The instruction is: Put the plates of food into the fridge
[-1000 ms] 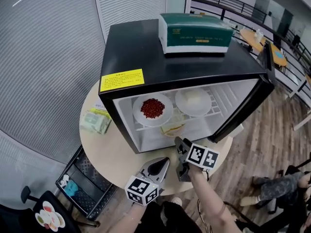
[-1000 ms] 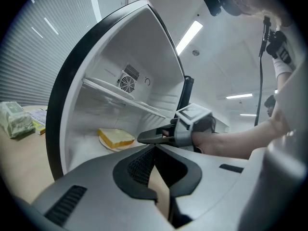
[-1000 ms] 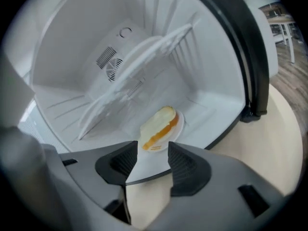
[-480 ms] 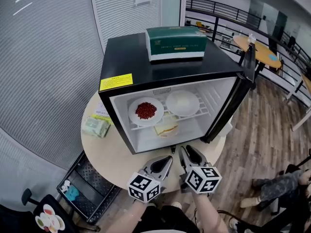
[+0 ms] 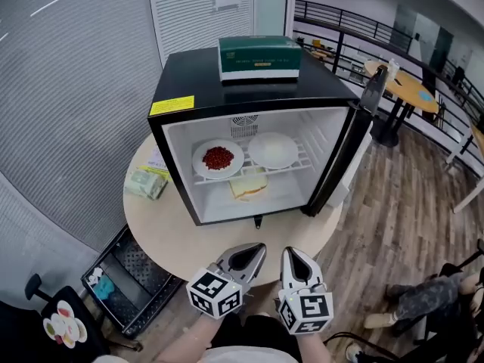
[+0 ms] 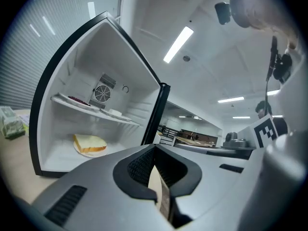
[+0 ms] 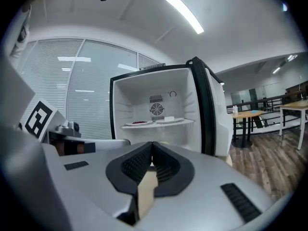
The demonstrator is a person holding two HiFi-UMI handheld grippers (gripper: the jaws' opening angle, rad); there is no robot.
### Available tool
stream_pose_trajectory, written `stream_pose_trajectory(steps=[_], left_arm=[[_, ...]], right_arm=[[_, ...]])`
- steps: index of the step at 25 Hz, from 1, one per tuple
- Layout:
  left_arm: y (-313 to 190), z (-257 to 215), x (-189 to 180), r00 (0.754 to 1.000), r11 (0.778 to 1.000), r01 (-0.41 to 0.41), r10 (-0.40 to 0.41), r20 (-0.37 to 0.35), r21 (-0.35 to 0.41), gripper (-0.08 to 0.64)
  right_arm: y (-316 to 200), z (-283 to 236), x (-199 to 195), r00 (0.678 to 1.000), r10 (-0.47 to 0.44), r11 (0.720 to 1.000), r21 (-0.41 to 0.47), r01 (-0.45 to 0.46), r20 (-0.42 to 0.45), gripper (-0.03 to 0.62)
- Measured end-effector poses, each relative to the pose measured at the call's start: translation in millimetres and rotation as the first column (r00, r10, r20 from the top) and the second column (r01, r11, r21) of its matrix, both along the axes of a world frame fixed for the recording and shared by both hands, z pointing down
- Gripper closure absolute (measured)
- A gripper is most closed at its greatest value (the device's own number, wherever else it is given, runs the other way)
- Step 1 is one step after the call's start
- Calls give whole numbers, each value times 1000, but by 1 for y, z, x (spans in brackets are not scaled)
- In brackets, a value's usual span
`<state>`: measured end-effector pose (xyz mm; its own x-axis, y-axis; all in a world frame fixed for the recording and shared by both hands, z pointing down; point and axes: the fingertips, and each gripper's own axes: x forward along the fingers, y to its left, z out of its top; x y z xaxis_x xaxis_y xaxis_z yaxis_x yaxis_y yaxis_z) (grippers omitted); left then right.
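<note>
The small black fridge (image 5: 227, 89) stands open on the round table (image 5: 162, 229), its door (image 5: 344, 146) swung to the right. On its wire shelf sit a plate of red food (image 5: 218, 158) and a white plate (image 5: 273, 150). A plate with a slice of bread (image 5: 248, 186) lies on the fridge floor, also visible in the left gripper view as bread (image 6: 89, 143). My left gripper (image 5: 252, 249) and right gripper (image 5: 292, 252) are both shut and hold nothing, side by side near the table's front edge, well back from the fridge.
A green box (image 5: 259, 57) lies on top of the fridge. A greenish packet (image 5: 147, 182) rests on the table left of the fridge. A wire basket (image 5: 125, 282) stands on the floor at lower left. Tables and railings fill the right background.
Both grippers have drawn back from the fridge toward me. The right gripper's jaws have gone from open to shut. The view has pulled away from the fridge.
</note>
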<state>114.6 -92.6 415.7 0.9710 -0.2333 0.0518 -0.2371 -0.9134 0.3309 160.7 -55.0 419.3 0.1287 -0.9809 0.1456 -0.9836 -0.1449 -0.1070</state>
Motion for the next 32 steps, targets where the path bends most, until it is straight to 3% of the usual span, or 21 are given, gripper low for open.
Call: stream_pose_trajectory(steps=[4, 9, 17, 32], left_arm=[[25, -6, -3, 1000, 998, 22, -23, 16, 53, 555], [40, 8, -10, 995, 994, 78, -83, 59, 76, 555], [37, 15, -22, 983, 984, 166, -171, 67, 71, 555], [21, 4, -22, 980, 978, 185, -191, 62, 101, 555]], right_arm=[[20, 10, 1, 997, -8, 1000, -28, 10, 73, 583], [28, 12, 0, 997, -22, 1000, -15, 23, 73, 583], [30, 21, -7, 996, -62, 998, -28, 64, 69, 583], [15, 14, -4, 995, -61, 998, 1, 61, 83, 584]])
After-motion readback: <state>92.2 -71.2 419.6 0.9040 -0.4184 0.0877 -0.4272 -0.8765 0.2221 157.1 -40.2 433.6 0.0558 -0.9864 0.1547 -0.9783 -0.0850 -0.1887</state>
